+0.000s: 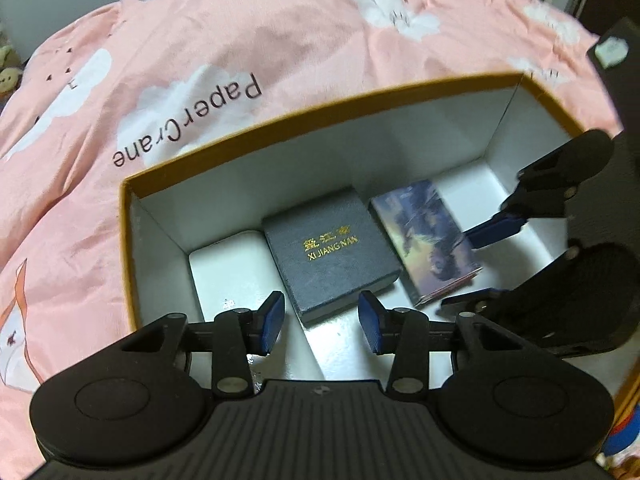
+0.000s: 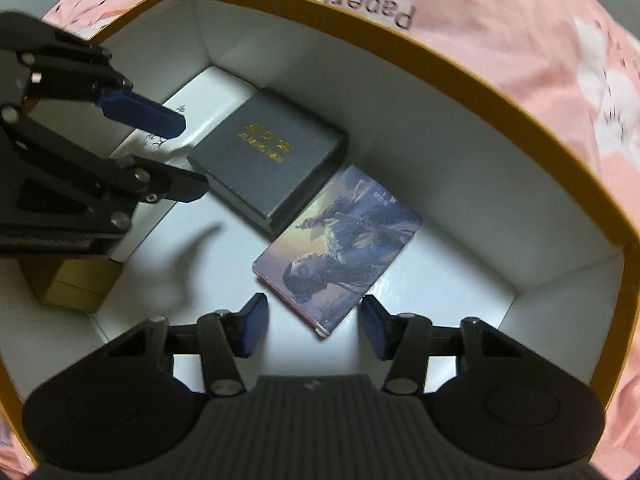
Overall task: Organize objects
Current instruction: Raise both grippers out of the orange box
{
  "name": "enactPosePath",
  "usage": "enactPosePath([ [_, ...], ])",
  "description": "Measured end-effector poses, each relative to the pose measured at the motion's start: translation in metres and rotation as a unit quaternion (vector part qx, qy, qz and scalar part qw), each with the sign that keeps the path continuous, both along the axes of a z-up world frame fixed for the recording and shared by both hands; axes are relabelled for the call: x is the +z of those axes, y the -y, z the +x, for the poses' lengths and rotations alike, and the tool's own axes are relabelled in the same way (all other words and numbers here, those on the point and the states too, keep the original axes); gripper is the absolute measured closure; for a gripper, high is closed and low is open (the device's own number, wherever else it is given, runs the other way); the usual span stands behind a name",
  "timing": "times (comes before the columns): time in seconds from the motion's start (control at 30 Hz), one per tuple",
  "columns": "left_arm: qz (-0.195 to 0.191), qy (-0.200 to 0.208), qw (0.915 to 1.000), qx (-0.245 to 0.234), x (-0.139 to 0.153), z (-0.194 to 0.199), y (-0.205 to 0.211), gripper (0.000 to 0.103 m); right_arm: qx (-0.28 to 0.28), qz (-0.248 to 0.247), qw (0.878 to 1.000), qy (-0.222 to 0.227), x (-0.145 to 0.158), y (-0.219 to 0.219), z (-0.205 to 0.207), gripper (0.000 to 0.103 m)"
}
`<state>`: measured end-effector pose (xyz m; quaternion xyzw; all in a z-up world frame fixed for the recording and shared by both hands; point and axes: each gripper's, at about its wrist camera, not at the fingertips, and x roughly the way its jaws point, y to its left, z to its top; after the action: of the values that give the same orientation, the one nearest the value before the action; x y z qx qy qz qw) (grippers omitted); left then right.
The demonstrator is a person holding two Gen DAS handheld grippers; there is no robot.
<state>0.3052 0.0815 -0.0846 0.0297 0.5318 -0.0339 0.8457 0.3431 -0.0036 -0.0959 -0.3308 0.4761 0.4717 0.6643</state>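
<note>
Cardboard box (image 2: 520,92), matt white inside; grey case (image 1: 332,248) textured; picture card (image 2: 340,248) glossy; pink cloth (image 1: 240,40).

Box (image 2: 500,92) open on top, walls high all round. Floor's far side taken by a row: white case (image 1: 224,276), grey box (image 1: 332,248), card pack (image 2: 340,248), touching or nearly so, no gap for a claw btwn them. Near floor strip is bare. Gold box (image 2: 76,284) sits in near-left corner. Left claw (image 2: 188,156) hangs over white case.
</note>
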Motion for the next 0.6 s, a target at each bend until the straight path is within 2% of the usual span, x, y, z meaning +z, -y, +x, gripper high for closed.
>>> enactPosePath([
  [0.1,-0.024,0.016,0.9995,0.015,0.006,-0.005,-0.007,0.053,0.026,-0.003,0.999,0.031,0.001,-0.004,-0.004,0.049],
  [0.2,-0.032,0.034,0.9986,0.024,0.013,-0.01,-0.009,0.053,0.038,-0.008,0.998,0.042,0.0,-0.008,-0.004,0.051],
  [0.47,-0.04,0.05,0.9977,0.022,0.02,-0.018,-0.01,0.053,0.021,-0.003,0.999,0.047,0.004,-0.009,0.001,0.053],
  [0.6,-0.051,0.068,0.9962,0.023,0.03,-0.028,-0.011,0.053,0.004,0.015,0.999,0.045,0.019,0.0,-0.002,0.053],
])
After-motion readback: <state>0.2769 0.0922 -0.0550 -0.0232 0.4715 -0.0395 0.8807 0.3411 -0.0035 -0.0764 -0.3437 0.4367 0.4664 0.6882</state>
